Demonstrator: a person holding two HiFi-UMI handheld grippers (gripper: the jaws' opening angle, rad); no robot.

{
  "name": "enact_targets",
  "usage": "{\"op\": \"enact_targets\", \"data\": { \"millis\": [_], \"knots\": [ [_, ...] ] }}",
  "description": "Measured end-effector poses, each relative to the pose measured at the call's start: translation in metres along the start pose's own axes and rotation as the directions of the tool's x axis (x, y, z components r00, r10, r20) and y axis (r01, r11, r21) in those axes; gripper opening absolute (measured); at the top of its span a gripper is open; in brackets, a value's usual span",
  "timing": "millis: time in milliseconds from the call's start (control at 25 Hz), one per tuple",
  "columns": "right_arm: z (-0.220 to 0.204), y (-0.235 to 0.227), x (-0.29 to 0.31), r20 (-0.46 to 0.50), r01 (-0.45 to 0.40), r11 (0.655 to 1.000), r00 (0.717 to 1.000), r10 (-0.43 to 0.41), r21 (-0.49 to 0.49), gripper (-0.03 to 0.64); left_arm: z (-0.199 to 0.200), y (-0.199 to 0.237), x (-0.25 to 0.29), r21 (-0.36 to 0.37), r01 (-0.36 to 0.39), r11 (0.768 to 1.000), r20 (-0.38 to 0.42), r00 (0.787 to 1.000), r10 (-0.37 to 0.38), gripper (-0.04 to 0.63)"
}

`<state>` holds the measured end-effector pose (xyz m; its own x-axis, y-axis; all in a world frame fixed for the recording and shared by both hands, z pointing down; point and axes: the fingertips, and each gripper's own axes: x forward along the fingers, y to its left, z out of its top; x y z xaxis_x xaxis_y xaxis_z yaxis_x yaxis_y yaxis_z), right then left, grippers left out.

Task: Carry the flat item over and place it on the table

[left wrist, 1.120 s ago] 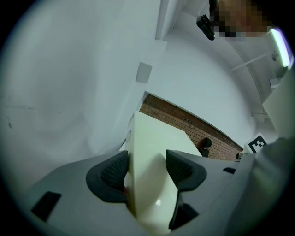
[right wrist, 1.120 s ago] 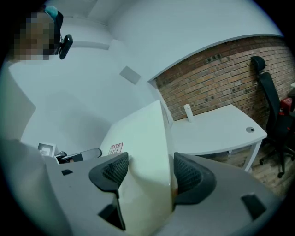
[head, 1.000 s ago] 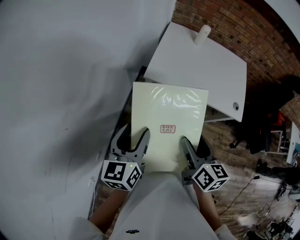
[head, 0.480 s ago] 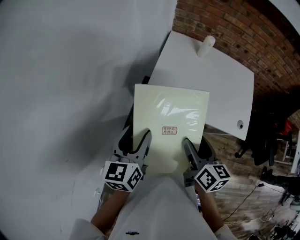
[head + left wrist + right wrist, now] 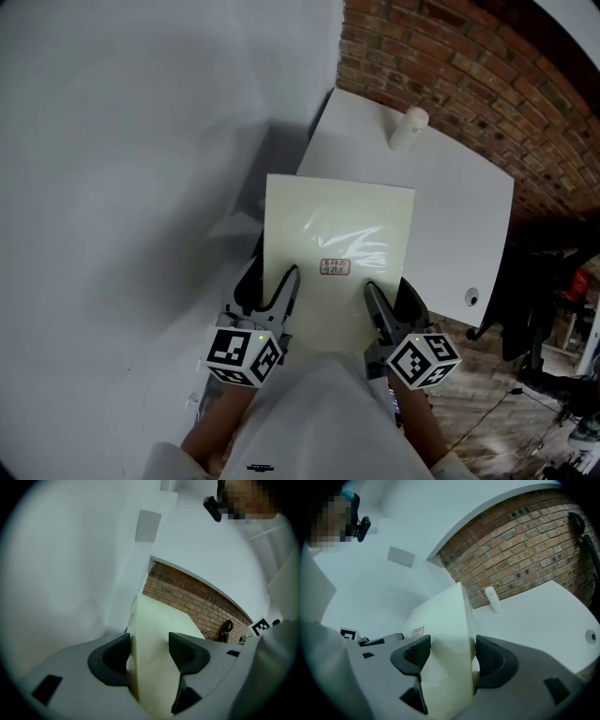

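The flat item [image 5: 333, 244] is a pale cream sheet in clear wrap with a small red-printed label. Both grippers hold it level by its near edge, above the near part of the white table [image 5: 450, 197]. My left gripper [image 5: 274, 292] is shut on its near left part, and the sheet [image 5: 150, 653] runs edge-on between the dark pads. My right gripper [image 5: 384, 298] is shut on the near right part; there the sheet [image 5: 447, 630] fills the gap between the pads. The table [image 5: 543, 616] lies beyond it.
A white cylinder [image 5: 407, 129] stands near the table's far edge, also seen as the cylinder [image 5: 491, 600]. A brick wall [image 5: 469, 75] runs behind the table and a white wall [image 5: 141, 187] fills the left. Dark chairs and cables sit on the wooden floor [image 5: 525, 375] at right.
The table and brick wall have drawn nearer and lower in the head view, so the sheet now overlaps more of the tabletop. Both grippers keep their hold on the sheet.
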<state>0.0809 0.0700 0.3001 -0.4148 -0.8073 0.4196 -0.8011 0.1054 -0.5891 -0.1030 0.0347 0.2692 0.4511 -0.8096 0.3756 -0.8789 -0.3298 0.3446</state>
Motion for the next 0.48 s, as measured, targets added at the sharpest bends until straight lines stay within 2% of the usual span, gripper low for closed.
{"op": "enact_targets", "data": {
  "millis": [200, 480],
  "knots": [
    [0.032, -0.022, 0.032, -0.024, -0.024, 1.000, 0.999, 0.024, 0.008, 0.301, 0.016, 0.000, 0.041, -0.010, -0.033, 0.999, -0.002, 0.999, 0.033, 0.267],
    [0.037, -0.036, 0.053, -0.053, -0.025, 1.000, 0.998, 0.026, 0.008, 0.301, 0.013, 0.008, 0.064, -0.024, -0.055, 0.998, -0.019, 0.998, 0.054, 0.267]
  ]
}}
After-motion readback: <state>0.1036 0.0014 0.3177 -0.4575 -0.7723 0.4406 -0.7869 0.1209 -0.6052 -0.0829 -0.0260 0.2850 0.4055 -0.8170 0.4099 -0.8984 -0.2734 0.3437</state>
